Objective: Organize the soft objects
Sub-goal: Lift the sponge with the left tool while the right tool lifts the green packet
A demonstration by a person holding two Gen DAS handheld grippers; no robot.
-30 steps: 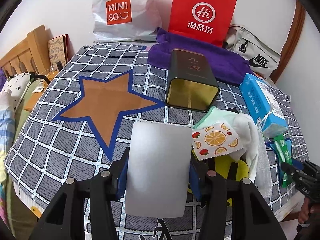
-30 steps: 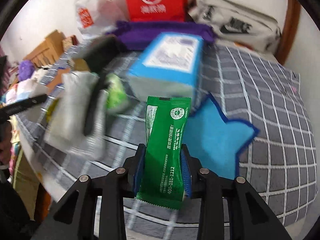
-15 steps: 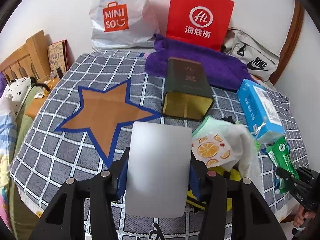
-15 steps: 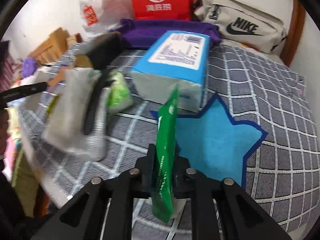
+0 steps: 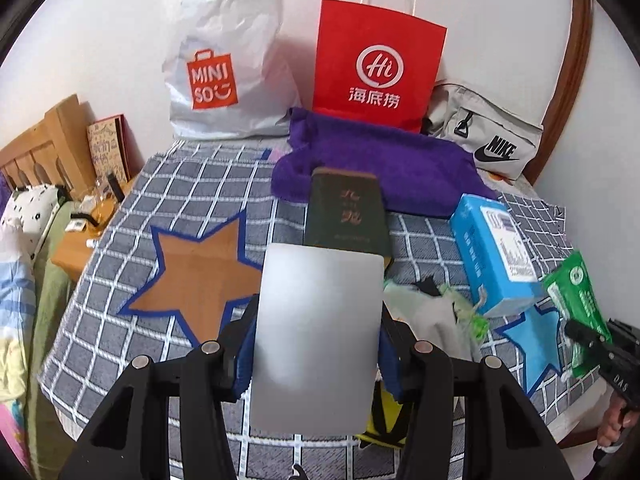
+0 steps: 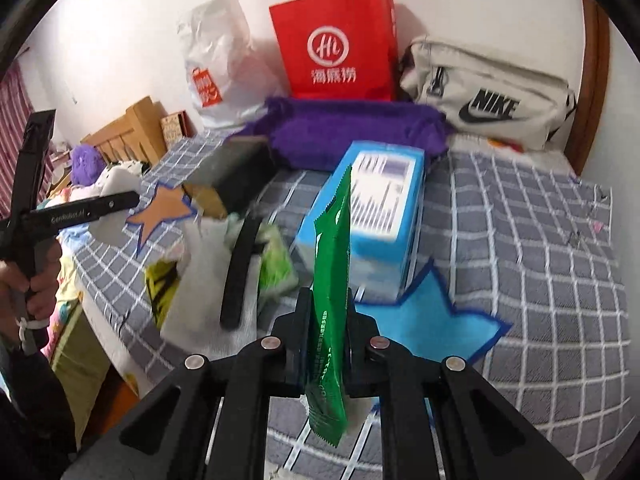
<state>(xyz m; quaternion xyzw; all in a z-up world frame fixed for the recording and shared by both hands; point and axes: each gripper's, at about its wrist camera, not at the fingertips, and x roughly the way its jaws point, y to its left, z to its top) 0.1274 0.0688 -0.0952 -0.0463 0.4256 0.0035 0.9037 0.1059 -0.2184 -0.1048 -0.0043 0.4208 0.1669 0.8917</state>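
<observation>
Right wrist, claw [image 6: 326, 334] pinching green packet [image 6: 329, 280]

Orange star patch [image 5: 200, 276] bare, open approach; soft pile [image 5: 436, 312] (beside tin [image 5: 346, 210], tissue box [image 5: 494, 252]) crowds right.

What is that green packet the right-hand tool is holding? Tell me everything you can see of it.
The green packet is a flat, glossy plastic sachet with white printing and a white round logo; its short ends have saw-tooth seals. The right gripper, whose jaws have just been closing, is clamped on its lower half, so it stands upright, turned edge-on to that gripper's camera and lifted clear of the checked bedspread. In the left camera it shows at the far right, in front of the blue tissue box. Only the jaws touch it.
</observation>
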